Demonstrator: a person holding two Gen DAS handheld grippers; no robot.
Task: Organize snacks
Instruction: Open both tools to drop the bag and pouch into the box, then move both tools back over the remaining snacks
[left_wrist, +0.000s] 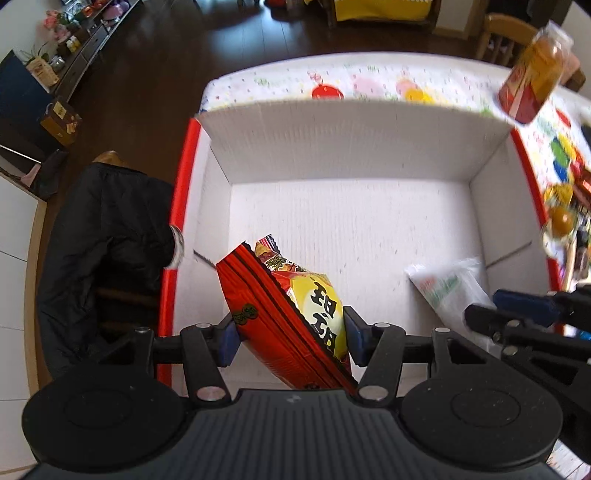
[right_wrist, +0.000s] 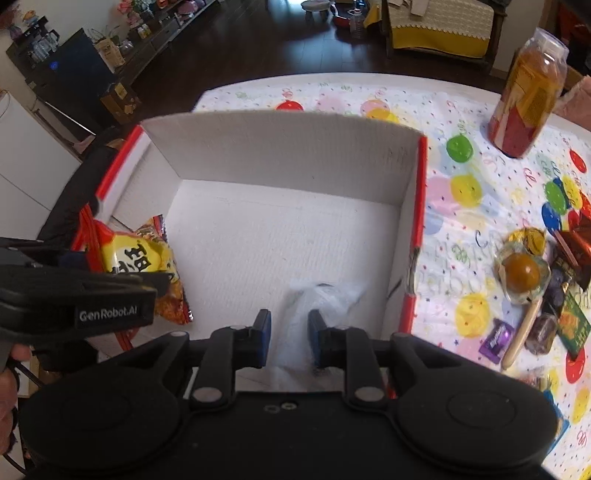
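A white cardboard box (left_wrist: 332, 147) with red outer edges lies open on the table. My left gripper (left_wrist: 290, 338) is shut on a red and yellow snack bag (left_wrist: 295, 306), which hangs over the box's near left part. The same snack bag (right_wrist: 140, 258) shows at the left of the right wrist view, under the left gripper (right_wrist: 74, 295). My right gripper (right_wrist: 289, 338) is shut on a clear white plastic packet (right_wrist: 321, 306), held over the box's (right_wrist: 277, 147) near right floor. That packet (left_wrist: 450, 291) appears beside the right gripper (left_wrist: 484, 306) in the left wrist view.
A tall jar (right_wrist: 528, 96) with an orange and red label stands on the balloon-print tablecloth (right_wrist: 469, 229) to the right of the box. Several loose wrapped snacks (right_wrist: 535, 295) lie at the right. A black jacket (left_wrist: 103, 251) hangs over a chair left of the box.
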